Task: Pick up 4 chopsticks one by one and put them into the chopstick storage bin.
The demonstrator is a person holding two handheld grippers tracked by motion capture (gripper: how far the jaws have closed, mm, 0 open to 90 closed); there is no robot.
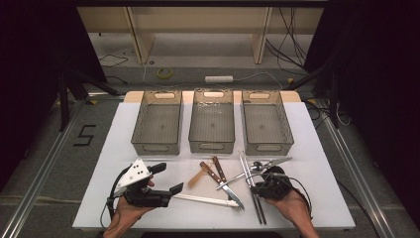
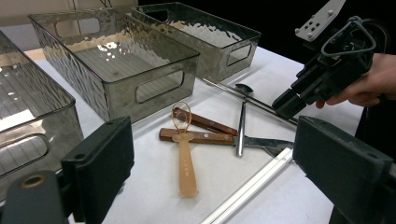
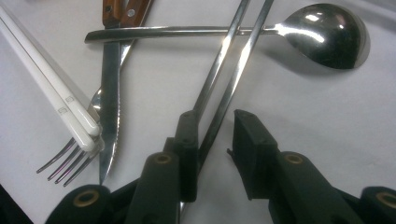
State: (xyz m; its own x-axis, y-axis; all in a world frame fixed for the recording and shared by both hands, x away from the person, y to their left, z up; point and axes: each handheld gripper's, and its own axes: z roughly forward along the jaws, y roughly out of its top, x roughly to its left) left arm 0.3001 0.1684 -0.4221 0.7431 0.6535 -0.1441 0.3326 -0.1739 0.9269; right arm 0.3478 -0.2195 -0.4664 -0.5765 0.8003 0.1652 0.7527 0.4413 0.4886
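A pair of metal chopsticks (image 1: 250,173) (image 3: 221,52) lies across a steel spoon (image 1: 257,165) (image 3: 327,35) in a cutlery pile at the table's front. My right gripper (image 1: 256,185) (image 3: 217,121) is down on the table around them. The sticks run between its jaws against one pad, with a gap to the other, so it is open. My left gripper (image 1: 167,178) (image 2: 219,172) hovers at the front left, wide open with nothing held, aimed at an amber plastic spoon (image 1: 197,177) (image 2: 184,163).
Three clear grey bins (image 1: 156,147) (image 1: 212,146) (image 1: 270,147) stand side by side at the back. Two wood-handled knives (image 1: 213,171) (image 2: 201,136), a fork (image 3: 65,163) and white chopsticks (image 1: 203,200) (image 2: 252,184) lie beside the metal pair. White tabletop (image 1: 322,188) is bare at right.
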